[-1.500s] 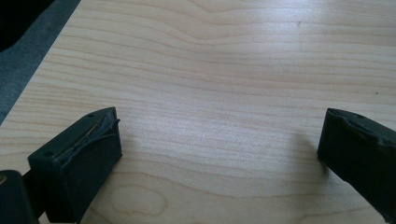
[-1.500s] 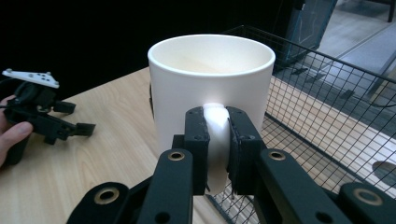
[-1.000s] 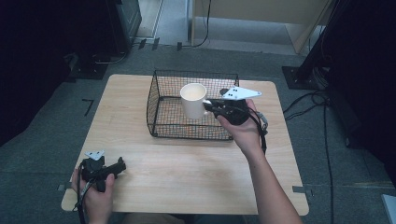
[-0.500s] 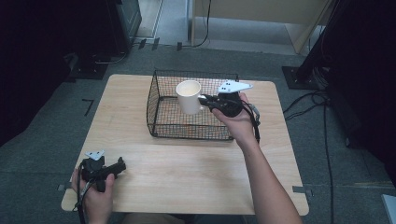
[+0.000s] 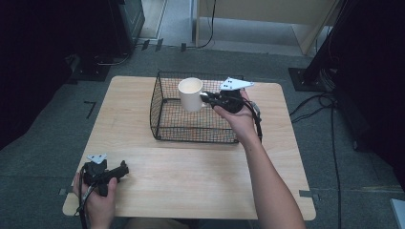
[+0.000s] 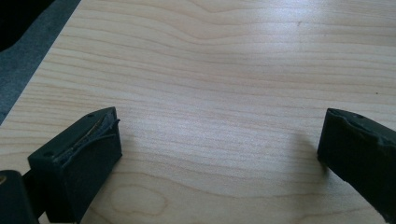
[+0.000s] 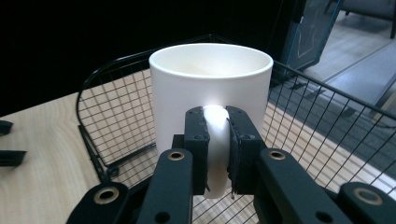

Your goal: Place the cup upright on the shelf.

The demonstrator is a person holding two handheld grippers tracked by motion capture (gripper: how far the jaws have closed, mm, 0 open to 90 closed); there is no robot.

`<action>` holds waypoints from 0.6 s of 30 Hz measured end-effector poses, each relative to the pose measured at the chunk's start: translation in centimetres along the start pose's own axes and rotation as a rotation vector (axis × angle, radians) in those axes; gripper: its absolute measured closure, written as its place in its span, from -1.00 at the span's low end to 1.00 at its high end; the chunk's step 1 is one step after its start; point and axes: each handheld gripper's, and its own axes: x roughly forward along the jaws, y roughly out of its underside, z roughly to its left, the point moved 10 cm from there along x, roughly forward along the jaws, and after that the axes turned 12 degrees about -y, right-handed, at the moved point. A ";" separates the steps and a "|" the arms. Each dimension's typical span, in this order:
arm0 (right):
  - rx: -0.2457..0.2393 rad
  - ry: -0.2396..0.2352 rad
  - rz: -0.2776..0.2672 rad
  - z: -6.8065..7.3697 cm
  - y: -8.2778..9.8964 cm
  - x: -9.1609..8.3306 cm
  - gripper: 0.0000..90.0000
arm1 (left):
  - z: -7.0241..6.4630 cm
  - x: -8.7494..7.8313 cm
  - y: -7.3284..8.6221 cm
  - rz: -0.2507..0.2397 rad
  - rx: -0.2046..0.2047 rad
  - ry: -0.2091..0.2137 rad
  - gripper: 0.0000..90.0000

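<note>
A white mug (image 5: pixel 190 94) hangs upright above the black wire basket (image 5: pixel 162 125), held by its handle. My right gripper (image 5: pixel 208 98) is shut on that handle (image 7: pixel 218 140), with one jaw on each side of it. The mug's mouth (image 7: pixel 211 58) looks empty. Near the table's front left corner my left gripper (image 5: pixel 120 171) rests low over the wood, open, its two fingers (image 6: pixel 81 154) wide apart with bare tabletop between them.
The basket stands at the middle back of the wooden table (image 5: pixel 191 181). Its wire walls (image 7: pixel 322 126) rise around and below the mug. Cables (image 5: pixel 329 100) run over the floor to the right of the table, and dark equipment stands around it.
My right gripper has carried the mug leftward and slightly up, over the basket's inside. The left gripper has stayed where it was.
</note>
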 end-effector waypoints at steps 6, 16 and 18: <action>0.001 -0.025 -0.004 -0.6 -0.1 1.1 0.79 | 0.0 0.0 0.0 0.000 0.000 0.000 -1.00; 0.000 -0.033 0.029 -1.5 0.8 3.0 0.79 | 0.0 0.0 0.0 0.000 0.000 0.000 -1.00; 0.005 -0.034 0.025 -1.7 1.0 3.3 0.79 | 0.0 0.0 0.0 0.000 0.001 0.000 -1.00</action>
